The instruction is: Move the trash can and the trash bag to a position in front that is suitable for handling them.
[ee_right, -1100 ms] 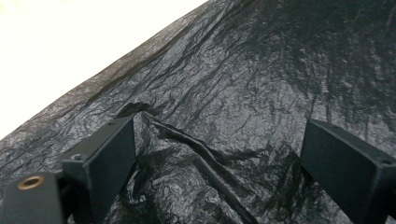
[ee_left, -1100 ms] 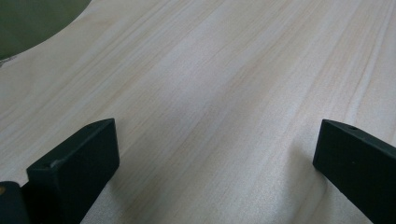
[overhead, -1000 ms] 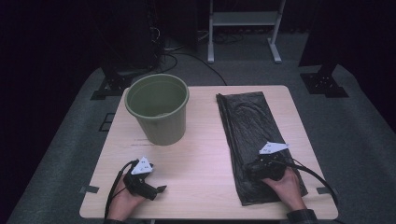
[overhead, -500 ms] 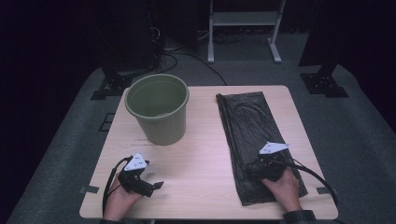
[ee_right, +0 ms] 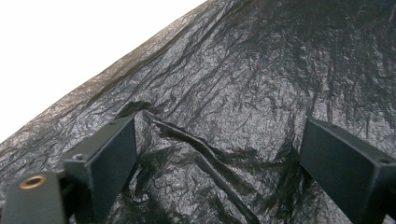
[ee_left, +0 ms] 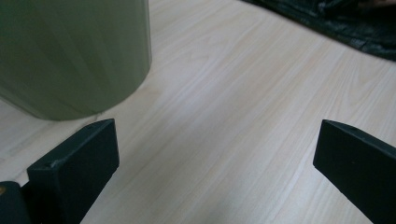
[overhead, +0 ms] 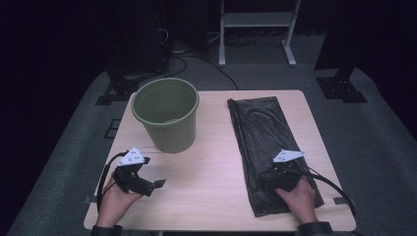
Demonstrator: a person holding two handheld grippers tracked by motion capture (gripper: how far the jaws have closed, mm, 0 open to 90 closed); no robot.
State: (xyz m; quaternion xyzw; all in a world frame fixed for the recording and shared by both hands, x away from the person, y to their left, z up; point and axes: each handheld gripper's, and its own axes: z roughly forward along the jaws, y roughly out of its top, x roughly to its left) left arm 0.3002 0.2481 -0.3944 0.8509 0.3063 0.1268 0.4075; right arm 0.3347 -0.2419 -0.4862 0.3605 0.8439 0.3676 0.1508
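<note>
Well ahead of the left gripper (overhead: 156,184) stands the green bucket (overhead: 167,119), upright — nothing clear shows inside it. That gripper's jaws are spread wide over bare wooden table (ee_left: 224,121), gripping nothing, with the bucket's wall just beyond its one jaw. The right gripper (ee_right: 219,168) sits low over the black plastic bag (ee_right: 261,79), jaws wide apart on either side of a raised crease — not closed on it. The bag lies flat, stretching away beyond that gripper.

Dark lab, stand legs (overhead: 255,34), floor cables (overhead: 196,54), wooden table (overhead: 206,162)
</note>
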